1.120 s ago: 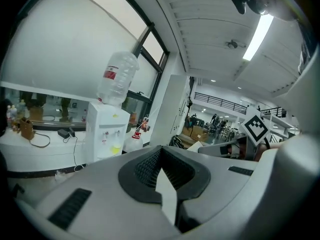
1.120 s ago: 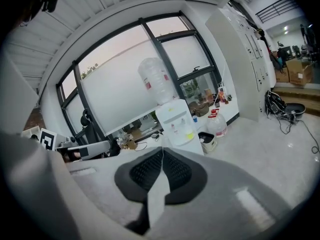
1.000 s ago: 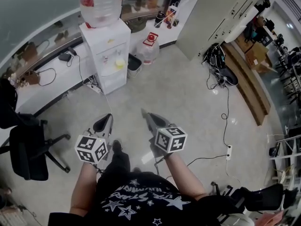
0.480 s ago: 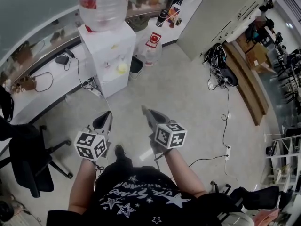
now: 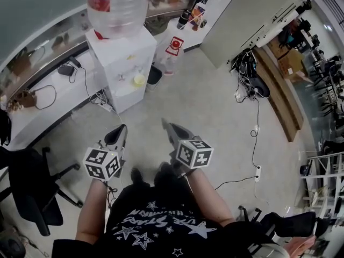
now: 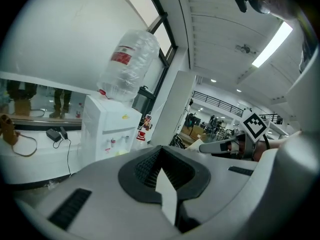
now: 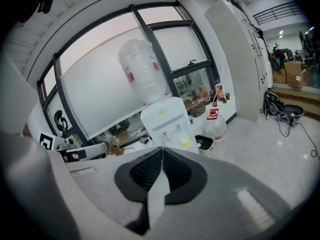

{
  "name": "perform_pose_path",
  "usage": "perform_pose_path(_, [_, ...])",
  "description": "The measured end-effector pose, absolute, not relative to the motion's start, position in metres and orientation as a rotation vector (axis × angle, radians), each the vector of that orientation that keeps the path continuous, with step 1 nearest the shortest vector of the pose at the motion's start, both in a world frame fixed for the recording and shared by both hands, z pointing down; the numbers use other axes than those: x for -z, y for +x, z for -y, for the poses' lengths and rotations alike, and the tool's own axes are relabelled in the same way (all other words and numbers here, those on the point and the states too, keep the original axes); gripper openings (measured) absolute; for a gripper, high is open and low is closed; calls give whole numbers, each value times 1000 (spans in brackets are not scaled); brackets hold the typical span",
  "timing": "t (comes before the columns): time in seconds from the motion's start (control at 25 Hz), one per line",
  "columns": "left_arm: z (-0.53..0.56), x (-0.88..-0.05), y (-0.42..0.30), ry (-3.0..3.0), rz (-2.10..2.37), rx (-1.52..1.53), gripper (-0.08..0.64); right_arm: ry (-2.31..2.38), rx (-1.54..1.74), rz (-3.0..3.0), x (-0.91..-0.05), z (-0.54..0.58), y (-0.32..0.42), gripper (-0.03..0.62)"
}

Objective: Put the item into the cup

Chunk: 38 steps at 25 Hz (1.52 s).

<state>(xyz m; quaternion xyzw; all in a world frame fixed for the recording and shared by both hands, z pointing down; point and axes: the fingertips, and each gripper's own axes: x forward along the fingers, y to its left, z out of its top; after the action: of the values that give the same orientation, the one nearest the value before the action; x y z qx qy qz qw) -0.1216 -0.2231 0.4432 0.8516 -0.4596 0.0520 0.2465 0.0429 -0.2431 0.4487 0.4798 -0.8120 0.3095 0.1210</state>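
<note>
Black shirt (image 5: 156, 222), head view only, left tool (image 6: 161, 156) closed

you have open floor (image 5: 199, 101) ahead of your left gripper (image 5: 119, 134) and right gripper (image 5: 169, 128) — nothing stands between them and the dispenser (image 5: 121, 69). a bin (image 5: 154, 74) and a jug (image 5: 171, 51) crowd the dispenser's right side. a chair (image 5: 29, 190) stands near your left arm, with the counter (image 5: 54, 104) beyond it. on your right a cable (image 5: 253, 138) and power strip (image 5: 257, 172) lie on the floor — low, apart from the grippers.
</note>
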Motion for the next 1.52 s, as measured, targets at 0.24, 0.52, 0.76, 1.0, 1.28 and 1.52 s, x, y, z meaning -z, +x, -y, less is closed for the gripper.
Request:
perform_pose_path(0.24, [250,-460,-118,2281,1291,-169,5,1371,-932,2363,-469,283,52,2])
perform_pose_path(0.52, [300,-483,-106,2172,1388,-182,5,1197,-901,2387,-490,361,53,2])
perform_pose_path(0.76, [348,-503,-99,2098,1484,-177,5,1079,-893,2403,-516,421,50,2])
perform_pose_path(1.0, [381,-538,-101,2003,1565,-194,5,978,-877,2412,-557,473,42,2])
perform_pose_path(1.28, [405,-588,-119,1856,1706,-136,5,863,-895,2404,-623,514,18,2])
perform_pose_path(1.52, [418,-630,-132,1776,1755,-130,5,849,-943,2404,-672,541,-4,2])
